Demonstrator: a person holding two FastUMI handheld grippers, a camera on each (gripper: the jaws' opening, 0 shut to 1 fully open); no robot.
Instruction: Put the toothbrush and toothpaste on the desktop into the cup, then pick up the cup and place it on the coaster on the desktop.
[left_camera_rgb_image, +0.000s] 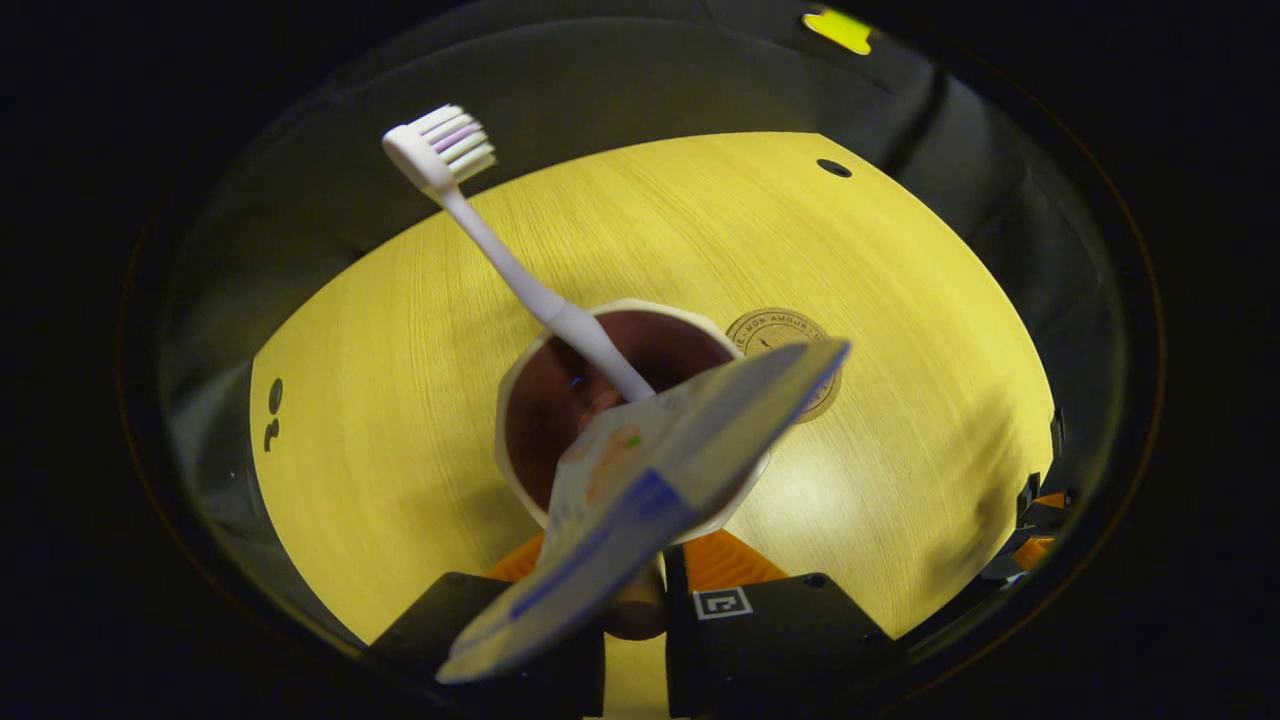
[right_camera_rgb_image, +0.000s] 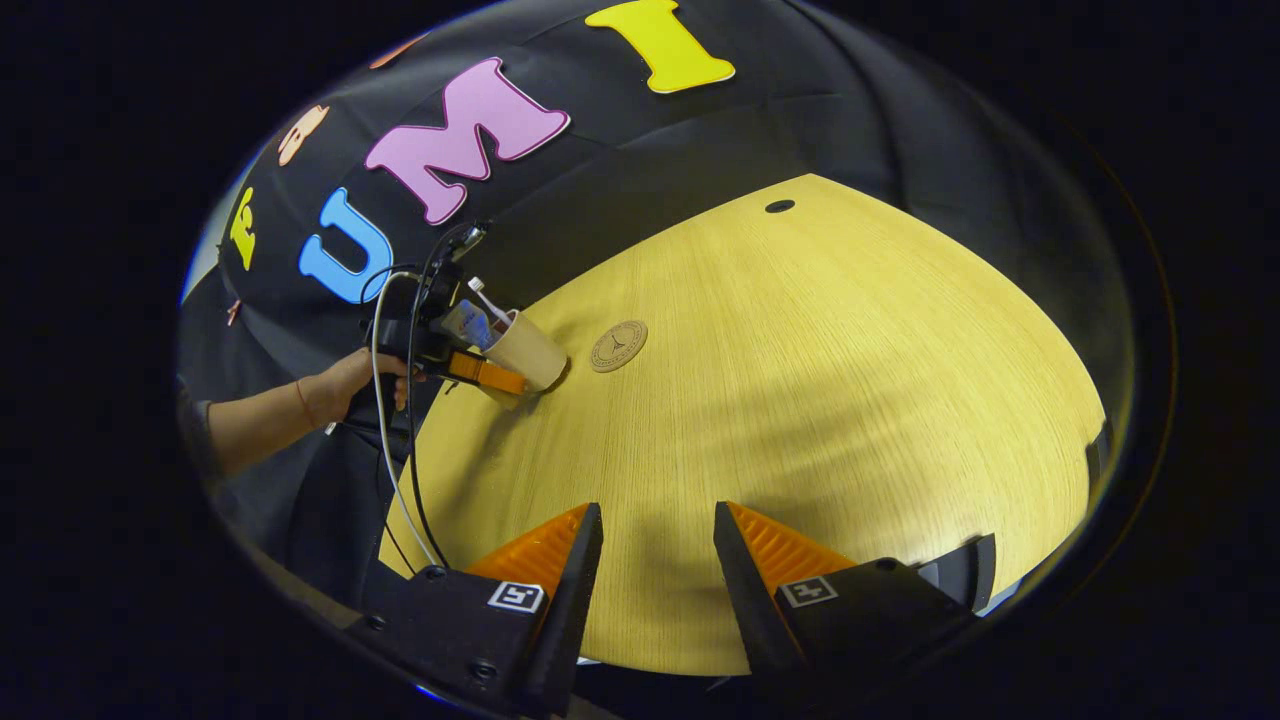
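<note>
The booth's black cloth wall is enclosing a pale yellow wood-grain surface (right_camera_rgb_image: 800, 380), rounded at its far edge, with a small dark hole (right_camera_rgb_image: 779, 206) near that edge. The loading step is looking finished and the carry step is in hand: the cup (right_camera_rgb_image: 528, 350) is holding both the toothbrush (left_camera_rgb_image: 520, 270), leaning bristles-up out of the mouth, and the toothpaste (left_camera_rgb_image: 640, 480), slanting across the rim. In the right gripper view the cup is tilting, its base seeming to sit at or just off the surface, just beside the round coaster (right_camera_rgb_image: 618, 346) but not on it. The left claw (right_camera_rgb_image: 485, 372), held by a person's hand (right_camera_rgb_image: 345, 392), is gripping the cup at its sides, fingers appearing to press on the wall. The right claw (right_camera_rgb_image: 655, 560) is hanging wide and idle over bare wood, well apart from the cup. Judging the next move: a short lift and shift toward the coaster, righting the cup so its contents are not tipping out, then setting the base centred on the disc before letting go.
</note>
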